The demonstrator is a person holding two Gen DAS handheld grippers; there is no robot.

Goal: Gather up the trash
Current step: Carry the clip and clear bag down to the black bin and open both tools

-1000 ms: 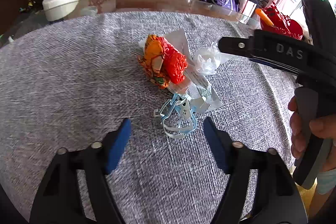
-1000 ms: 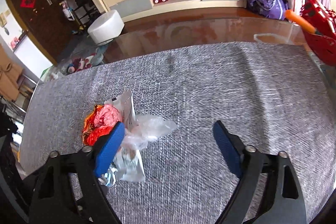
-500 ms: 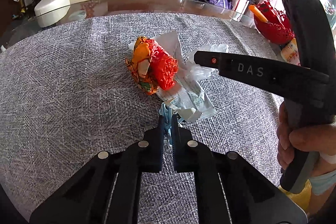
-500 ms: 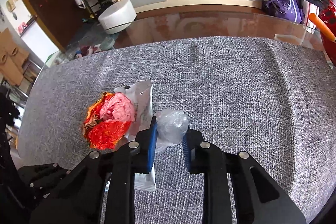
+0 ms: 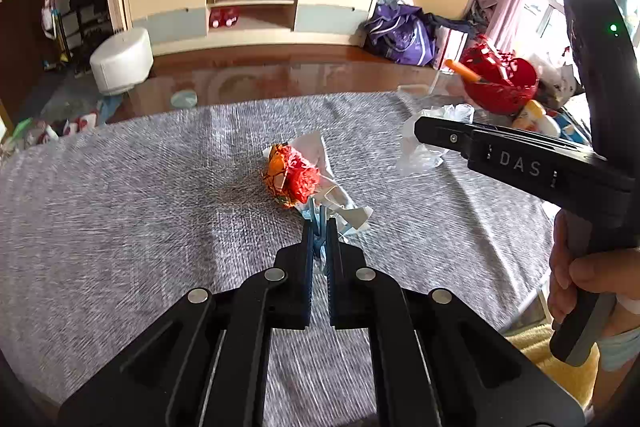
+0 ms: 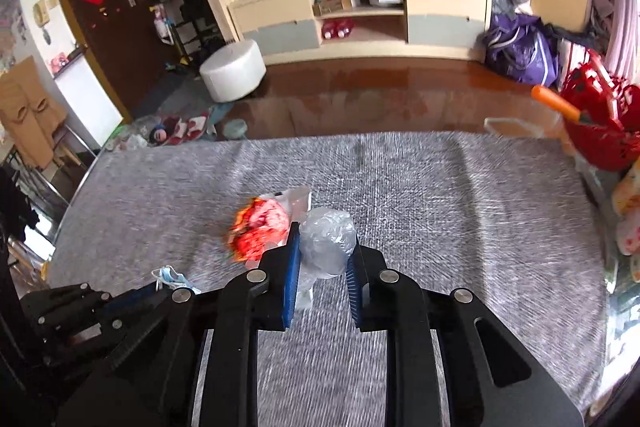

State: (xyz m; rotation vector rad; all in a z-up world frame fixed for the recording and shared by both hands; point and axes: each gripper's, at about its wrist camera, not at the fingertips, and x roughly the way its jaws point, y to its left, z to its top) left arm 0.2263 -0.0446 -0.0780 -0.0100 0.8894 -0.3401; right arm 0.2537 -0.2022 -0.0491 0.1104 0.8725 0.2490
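Both grippers carry a piece of trash, so the coming move turns on what is left behind: the red-and-orange wrapper (image 5: 291, 175) lies on the grey worktop (image 5: 120, 195) straight ahead of and below the left gripper (image 5: 319, 245), just beyond its tips, and ahead and slightly to the left of the right gripper (image 6: 323, 259). In both views it sits close to the tips, and I cannot tell which hand is nearer. Under and beside the wrapper lies a flat white packet (image 5: 320, 153), its long axis running away from the jaws toward the far edge of the worktop. The left jaws are pressed almost together on a pale blue face mask (image 5: 318, 227), a thin pleated fabric with elastic loops that hangs limp between the pads. The right jaws pinch a clear plastic bag (image 6: 326, 241), crumpled into a soft, glossy ball that bulges above the blue ribbed pads; in the left view it hangs clear of the cloth. The wrapper looks like crinkled foil, bunched into a rough lump, light and likely springy. The worktop wears a coarse woven grey cloth. A red basket (image 5: 500, 83) stands at the far right edge. No bin for the trash is clearly identifiable in either view.
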